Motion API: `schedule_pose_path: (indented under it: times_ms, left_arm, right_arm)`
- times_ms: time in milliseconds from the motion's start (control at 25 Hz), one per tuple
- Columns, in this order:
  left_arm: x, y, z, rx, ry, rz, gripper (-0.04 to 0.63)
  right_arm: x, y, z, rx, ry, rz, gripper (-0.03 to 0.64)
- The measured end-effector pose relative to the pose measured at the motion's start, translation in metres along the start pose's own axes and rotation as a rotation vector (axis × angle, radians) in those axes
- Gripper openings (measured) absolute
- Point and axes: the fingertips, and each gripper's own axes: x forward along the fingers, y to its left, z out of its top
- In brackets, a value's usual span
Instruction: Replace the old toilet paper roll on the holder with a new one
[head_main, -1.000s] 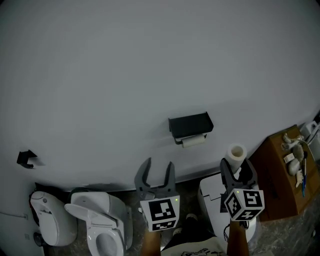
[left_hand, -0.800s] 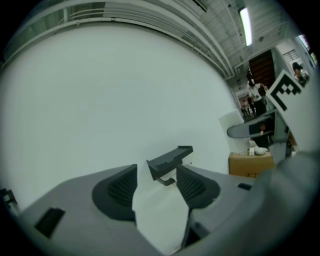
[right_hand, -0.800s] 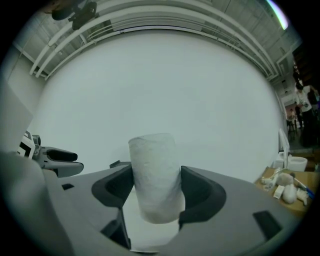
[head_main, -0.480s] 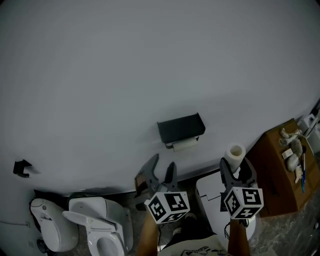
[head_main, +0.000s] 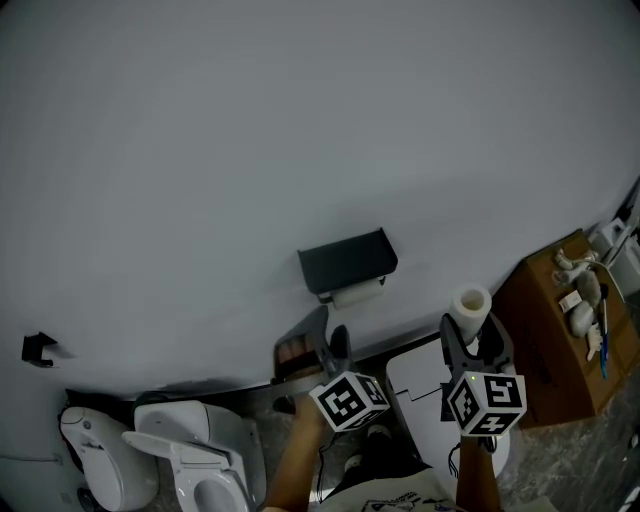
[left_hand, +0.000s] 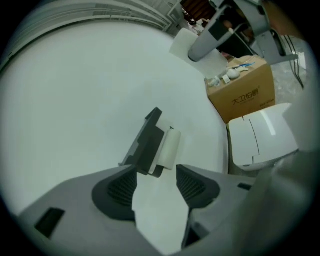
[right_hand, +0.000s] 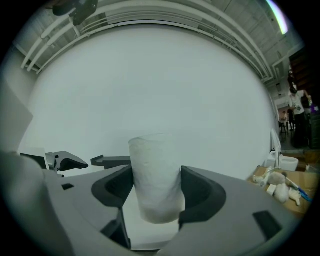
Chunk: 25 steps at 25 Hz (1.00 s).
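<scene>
**Head view.** Black wall-mounted paper holder (head_main: 347, 262) on the pale wall, with the thin white old roll (head_main: 358, 293) slung under its front edge. Left tool (head_main: 327, 338) sits below the holder, tilted toward it and not touching. Right tool (head_main: 472, 338) is upright at lower right and carries the full white new paper roll (head_main: 470, 304) well apart from the holder. It is probably parked there until the spindle is free.

**Left gripper view.** Jaws wide, nothing between them. Old roll (left_hand: 169, 148) and holder (left_hand: 145, 140) lie ahead, beyond the tips and roughly in line with the gap, probably aimed for pulling it off.

**Right gripper view.** Jaws clamped on the lower sides of the new roll (right_hand: 155, 175), which stands on end, its top clear above them.
</scene>
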Motion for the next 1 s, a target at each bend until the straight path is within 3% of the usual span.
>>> schedule_pose_path:
  times_ms: [280, 520, 720, 840, 1000]
  left_arm:
    - [0.029, -0.013, 0.018, 0.092, -0.002, 0.014, 0.229]
    - [0.056, -0.033, 0.032, 0.182, 0.004, -0.019, 0.229]
    - [0.072, -0.045, 0.039, 0.205, 0.028, -0.082, 0.229]
    - [0.084, -0.045, 0.042, 0.227, 0.018, -0.039, 0.229]
    - [0.086, -0.046, 0.045, 0.242, 0.037, -0.048, 0.225]
  right_arm:
    - [0.004, -0.016, -0.007, 0.006, 0.015, -0.023, 0.305]
    - [0.009, -0.034, -0.012, 0.014, 0.025, -0.047, 0.305]
    - [0.017, -0.046, -0.015, 0.022, 0.036, -0.058, 0.305]
    - [0.021, -0.050, -0.016, 0.026, 0.041, -0.059, 0.305]
    - [0.028, -0.056, -0.018, 0.031, 0.048, -0.063, 0.305]
